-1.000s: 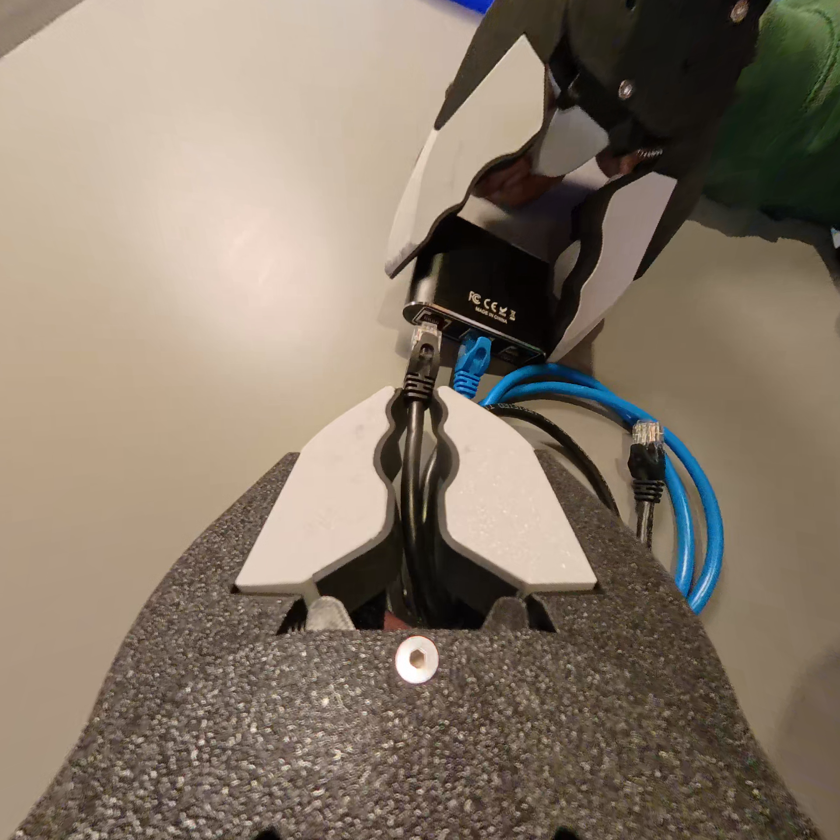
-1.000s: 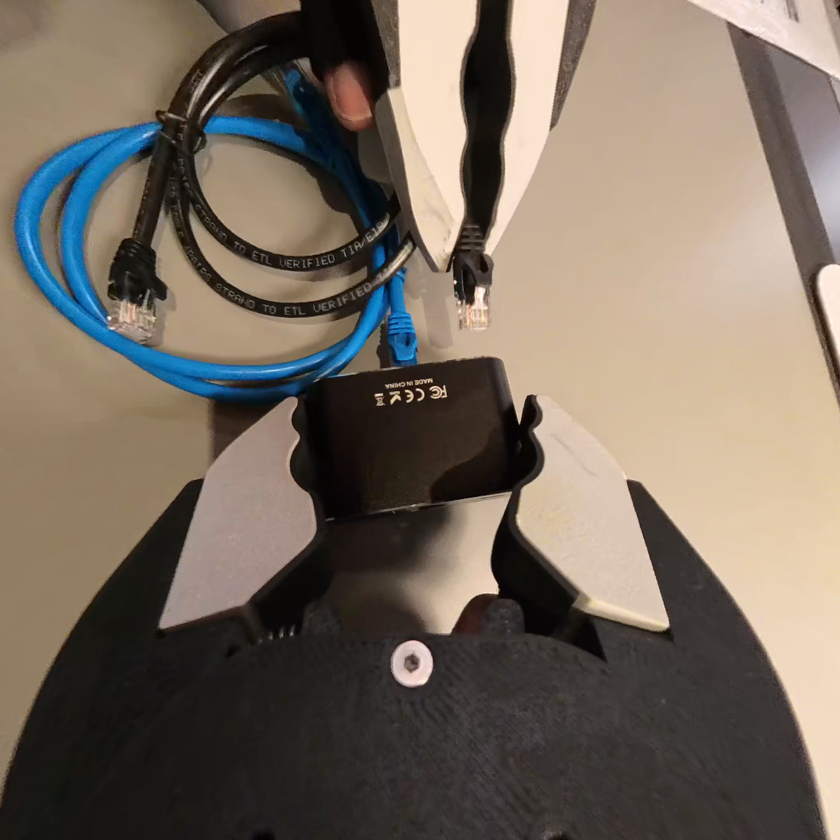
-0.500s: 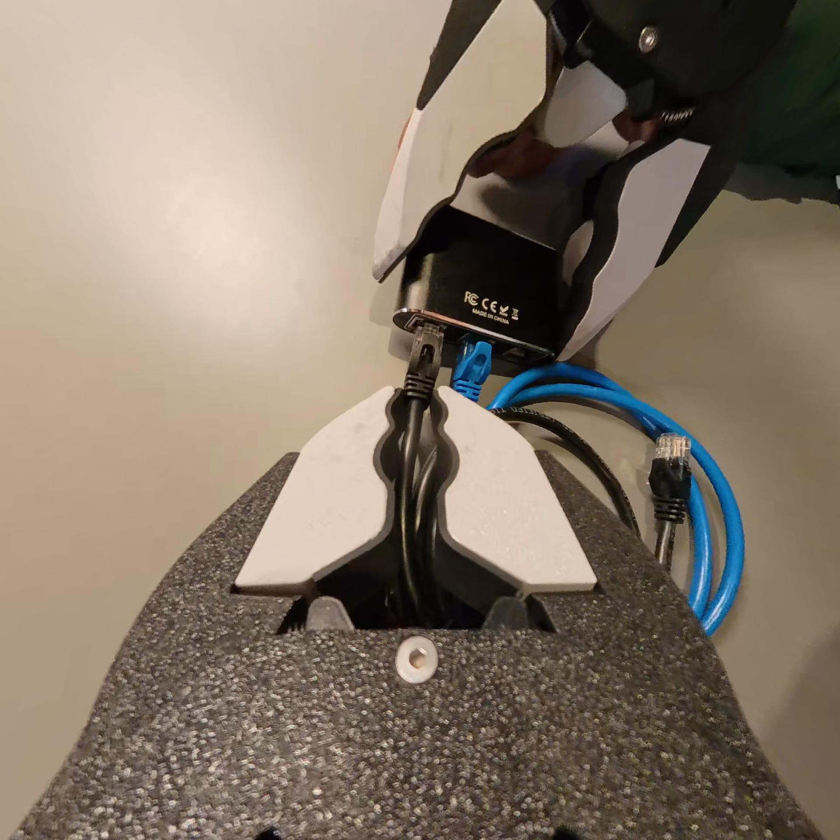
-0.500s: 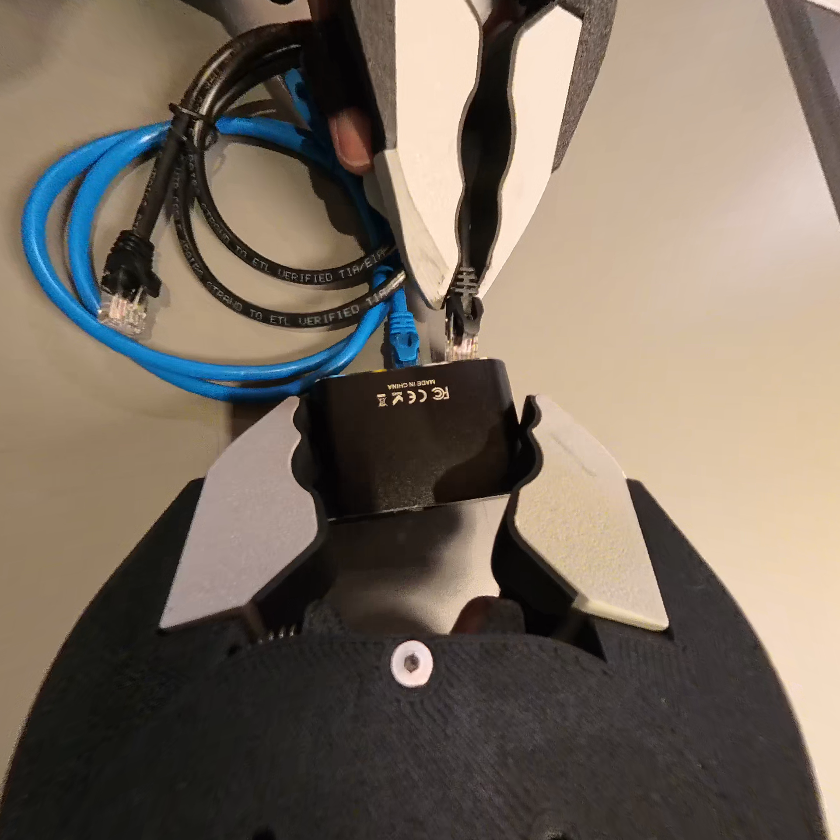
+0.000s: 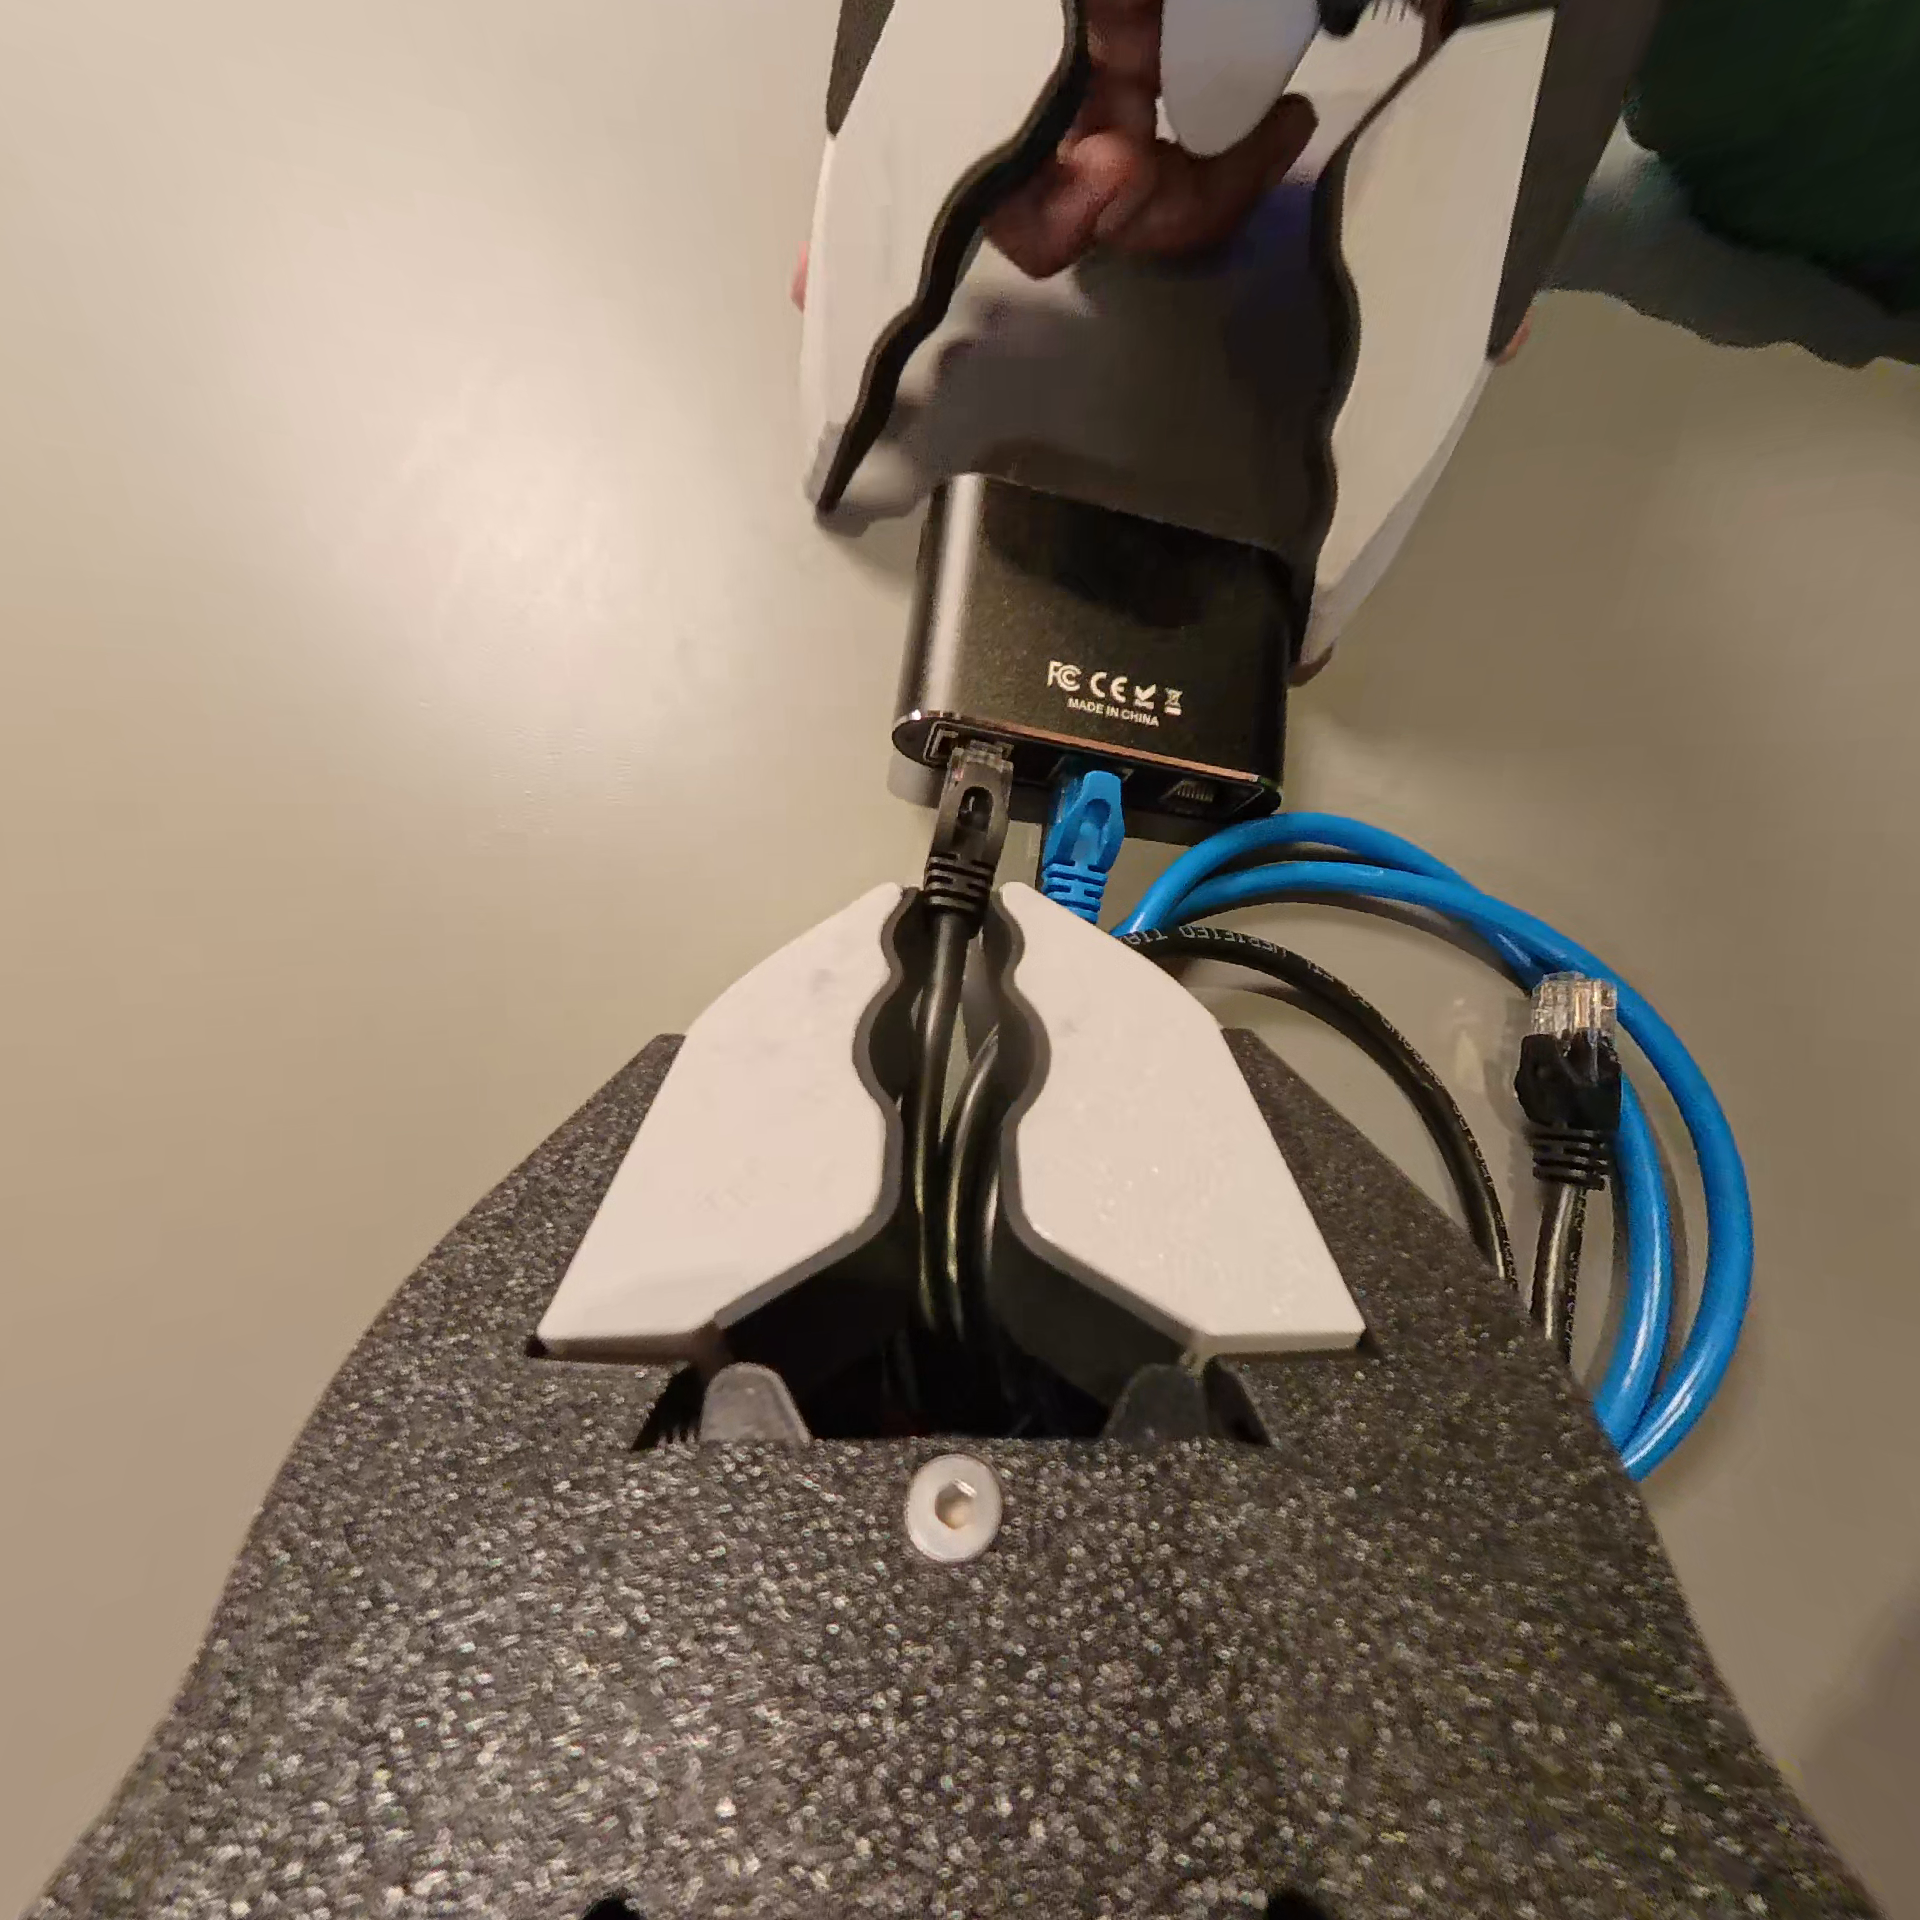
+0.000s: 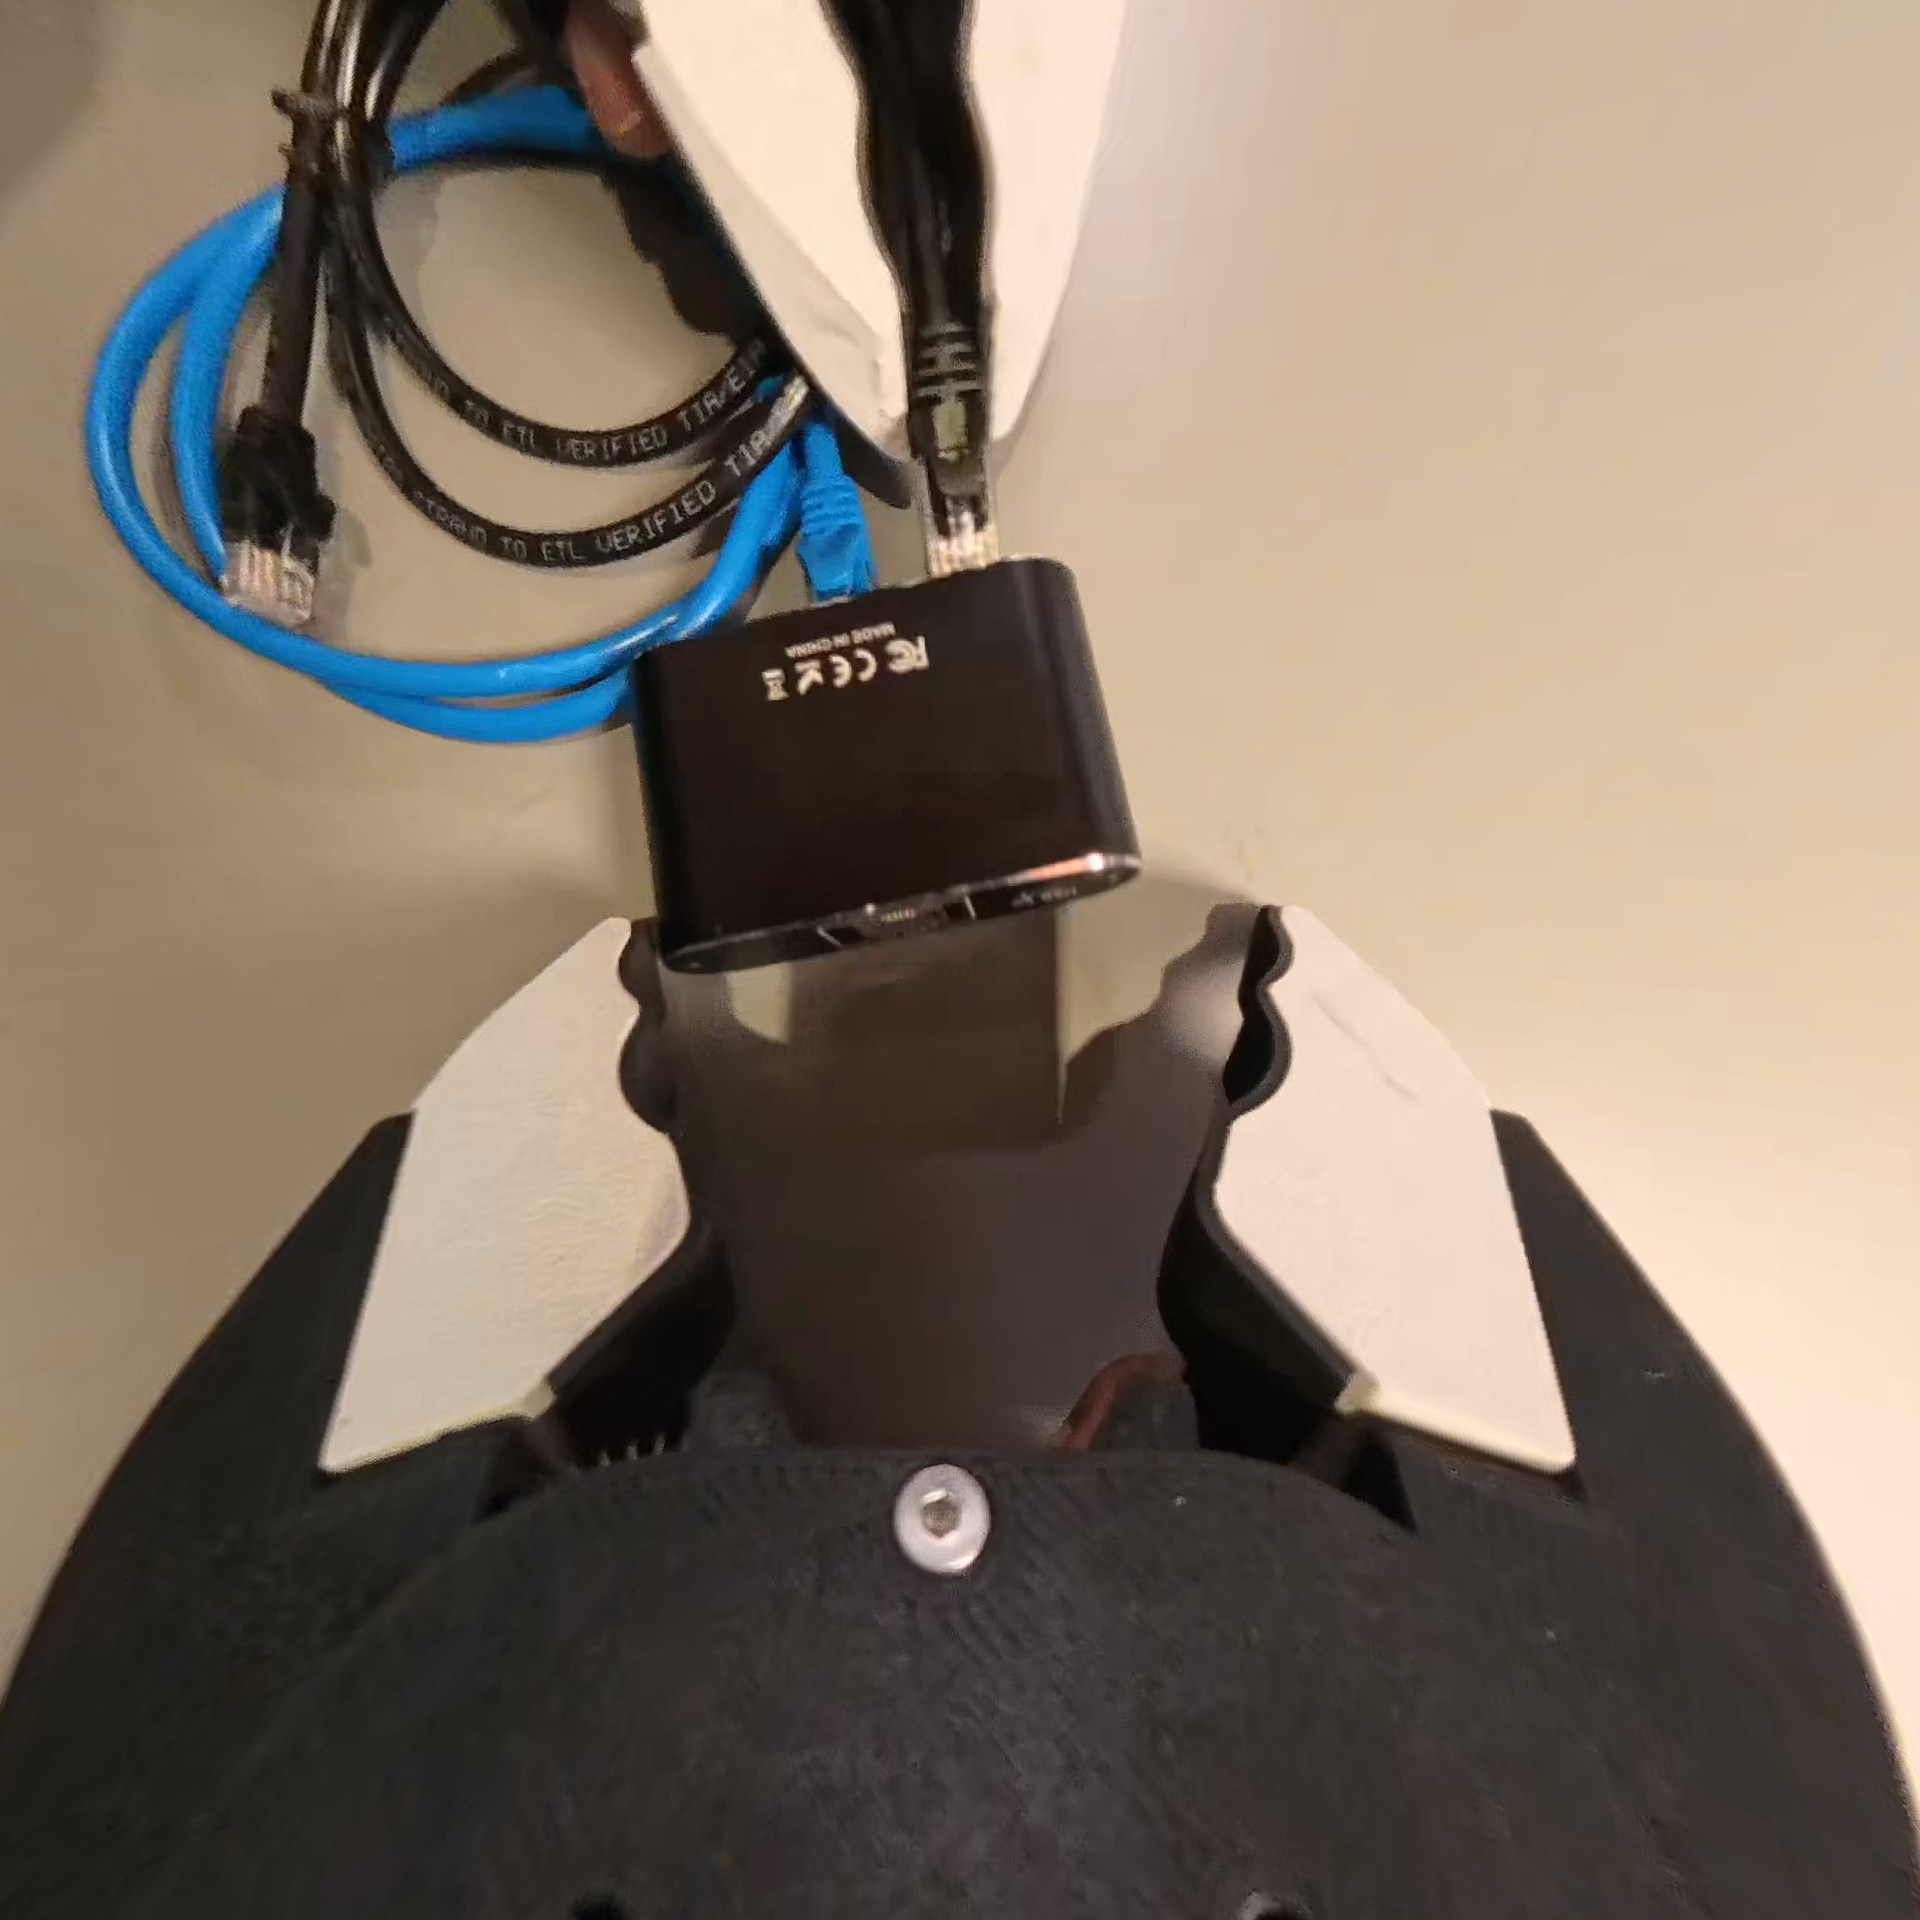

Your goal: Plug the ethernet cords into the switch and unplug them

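A small black switch (image 5: 1091, 634) lies flat on a plain beige table (image 5: 364, 520), its port side facing the left gripper (image 5: 951, 914). That gripper's grey fingers are pressed together on a black ethernet cord (image 5: 940, 1049) just behind its plug (image 5: 247, 800), a hold that keeps the plug stiff enough to aim; the plug tip sits at the leftmost port, though whether it has clicked fully home is hard to tell. A blue plug (image 5: 1081, 831) is already seated in the next port, and its blue cord (image 5: 1455, 894) loops on the table to the right, beside the black cord's spare end (image 5: 1569, 1070). From the far side, the right gripper (image 6: 951, 935) reaches toward the switch's back edge with its fingers spread apart. Only the left fingertip (image 6: 613, 966) appears near the casing, so it looks placed to brace the switch against the push rather than clamp it.
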